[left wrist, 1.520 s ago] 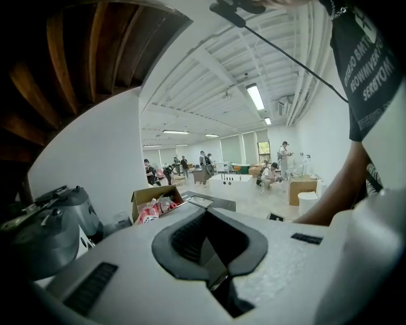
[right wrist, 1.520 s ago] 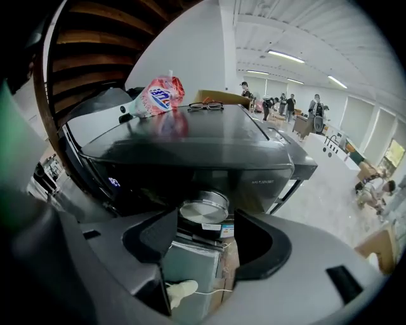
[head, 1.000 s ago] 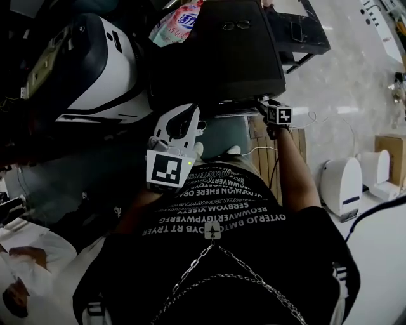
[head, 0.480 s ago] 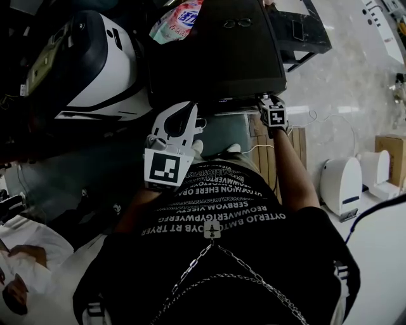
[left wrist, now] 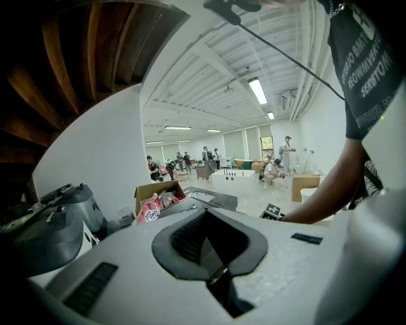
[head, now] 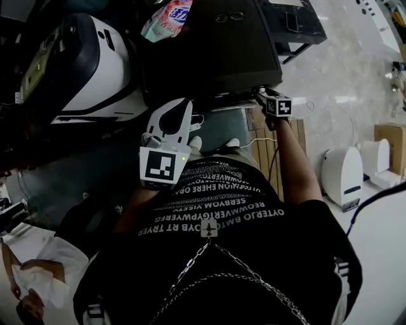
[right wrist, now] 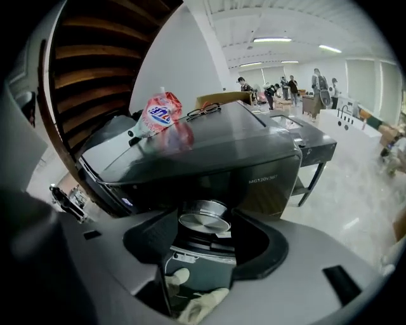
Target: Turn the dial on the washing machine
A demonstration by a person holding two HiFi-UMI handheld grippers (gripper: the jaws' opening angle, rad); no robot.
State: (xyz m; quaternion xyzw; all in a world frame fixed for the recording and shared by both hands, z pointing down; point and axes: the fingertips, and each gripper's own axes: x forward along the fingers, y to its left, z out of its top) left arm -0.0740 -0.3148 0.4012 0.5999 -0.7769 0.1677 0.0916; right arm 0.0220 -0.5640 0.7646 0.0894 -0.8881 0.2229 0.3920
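Observation:
The dark washing machine (head: 209,57) stands in front of me, and in the right gripper view it (right wrist: 209,159) fills the middle. Its round silver dial (right wrist: 204,220) sits between the jaws of my right gripper (right wrist: 204,230), whose dark pads press its sides. In the head view the right gripper (head: 260,96) is at the machine's front edge, and the dial is hidden there. My left gripper (head: 183,105) is held near my chest, pointing at the machine's front, apart from it. In its own view the left gripper (left wrist: 216,254) is shut on nothing.
A pink detergent pouch (head: 166,18) and a pair of glasses (head: 228,17) lie on the machine's lid. A white appliance (head: 89,63) stands to the left. A black table (head: 298,25) is behind on the right. A wooden pallet (head: 273,149) and a white unit (head: 342,174) sit on the floor.
The right gripper's marker cube has swung left and then back right and slightly up at the machine's front. The left gripper has drifted a little left.

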